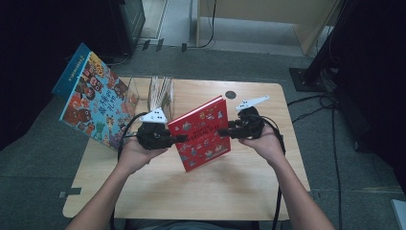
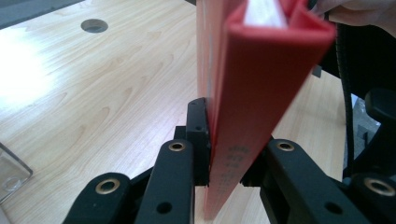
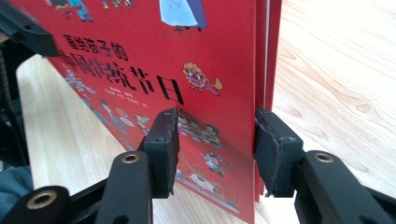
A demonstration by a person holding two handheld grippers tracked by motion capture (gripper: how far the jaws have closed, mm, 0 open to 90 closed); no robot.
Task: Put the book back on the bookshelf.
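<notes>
Red book (image 1: 203, 133) hangs tilted above the table (image 1: 239, 191), its long axis running near-left to far-right between both hands. Left gripper (image 1: 179, 138) pinches the spine edge; right gripper (image 1: 225, 132), jaws spread around the opposite edge, pads apart from the cover.

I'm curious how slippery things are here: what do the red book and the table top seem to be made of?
The red book looks like a hardcover with glossy printed board: its stiff, thick cover wraps white pages, seen in the left gripper view, and the printed front shows a slight sheen. The table looks like pale wood or wood-look laminate, smooth and semi-gloss: grain lines and a bright glare patch show; which of the two, I can't tell.
</notes>
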